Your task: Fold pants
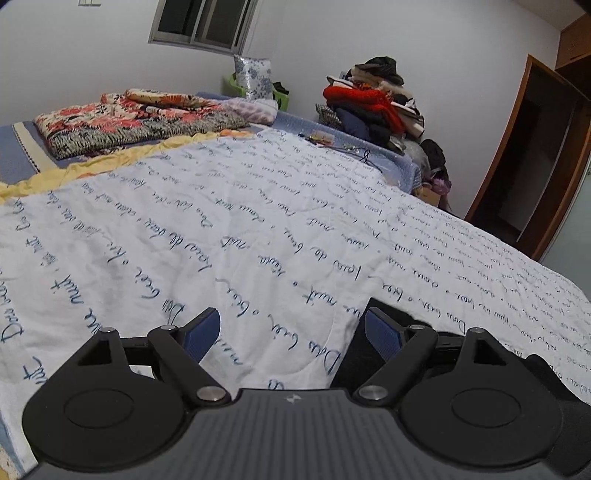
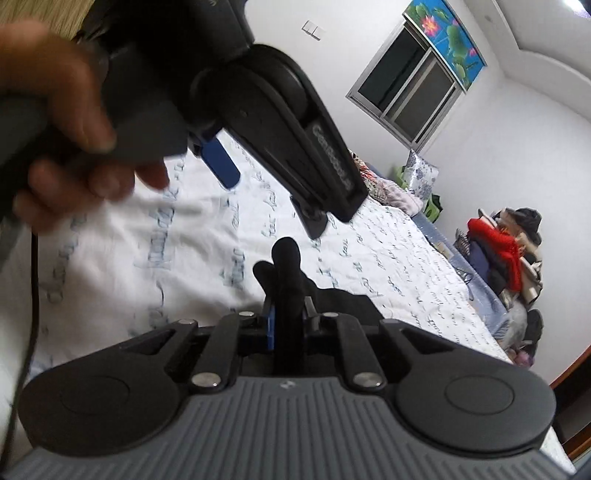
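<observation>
The black pants lie on a white bedspread with blue script. My right gripper is shut on a bunched fold of them, which sticks up between its pads. The rest of the dark cloth spreads out to the right of the fingers. In the left wrist view my left gripper stands open low over the bedspread, nothing between its blue pads. An edge of the pants shows under its right finger. In the right wrist view a hand holds the left gripper up and to the left.
A folded floral quilt and a patterned pillow lie at the bed's far end. A heap of clothes with a red garment stands at the far right corner. A wooden door frame is on the right, a window in the far wall.
</observation>
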A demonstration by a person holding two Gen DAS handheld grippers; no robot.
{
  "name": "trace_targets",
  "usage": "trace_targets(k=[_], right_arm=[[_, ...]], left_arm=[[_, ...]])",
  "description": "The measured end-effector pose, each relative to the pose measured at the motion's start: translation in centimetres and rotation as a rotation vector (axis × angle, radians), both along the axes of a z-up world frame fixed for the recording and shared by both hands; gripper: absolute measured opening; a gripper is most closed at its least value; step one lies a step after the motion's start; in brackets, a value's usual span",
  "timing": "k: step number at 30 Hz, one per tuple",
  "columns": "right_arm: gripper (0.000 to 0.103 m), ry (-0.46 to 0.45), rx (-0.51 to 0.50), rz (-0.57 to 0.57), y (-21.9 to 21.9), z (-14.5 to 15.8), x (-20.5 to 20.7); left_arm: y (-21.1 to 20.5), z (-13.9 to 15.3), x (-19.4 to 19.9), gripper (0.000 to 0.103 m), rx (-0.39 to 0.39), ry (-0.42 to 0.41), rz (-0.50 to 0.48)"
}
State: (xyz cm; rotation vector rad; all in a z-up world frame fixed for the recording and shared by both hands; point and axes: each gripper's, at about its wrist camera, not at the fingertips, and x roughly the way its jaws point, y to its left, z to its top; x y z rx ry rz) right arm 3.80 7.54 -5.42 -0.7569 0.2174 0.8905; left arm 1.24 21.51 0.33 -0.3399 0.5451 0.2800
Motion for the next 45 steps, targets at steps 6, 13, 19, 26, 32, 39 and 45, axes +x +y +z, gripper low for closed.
trace_targets(k=[6, 13, 19, 26, 32, 39, 45], right_arm=[[0.028, 0.001, -0.135, 0.056, 0.1, -1.8, -1.6], [0.045, 0.167, 0.117, -0.174, -12.4, 4.5, 3.1], [0.046, 0.415, 0.307, -0.558, -23.7, 3.0, 14.2], [0.03, 0.641, 0.447, -0.568, -25.7, -1.0, 18.2], [0.001, 0.582, 0.418, -0.614, -25.9, -1.8, 19.1], [0.004, 0.488, 0.341, -0.693, -25.8, -1.5, 18.2], [0.042, 0.422, 0.436, -0.66, -29.5, 2.6, 12.8]], left_arm=[[-1.5, 0.2, 1.6, 0.086, 0.008, 0.007, -0.059], [-6.1, 0.0, 4.9, 0.086, 0.046, 0.03, -0.305], [-11.4, -0.6, 7.9, 0.087, 0.122, 0.055, -0.498], [-14.0, -4.6, 11.6, 0.087, 0.246, 0.142, -0.543], [-12.8, -6.8, 12.3, 0.09, 0.224, 0.16, -0.533], [-13.1, -6.1, 11.7, 0.091, 0.242, 0.145, -0.501], [-16.9, -2.4, 7.0, 0.092, 0.375, 0.036, -0.539]])
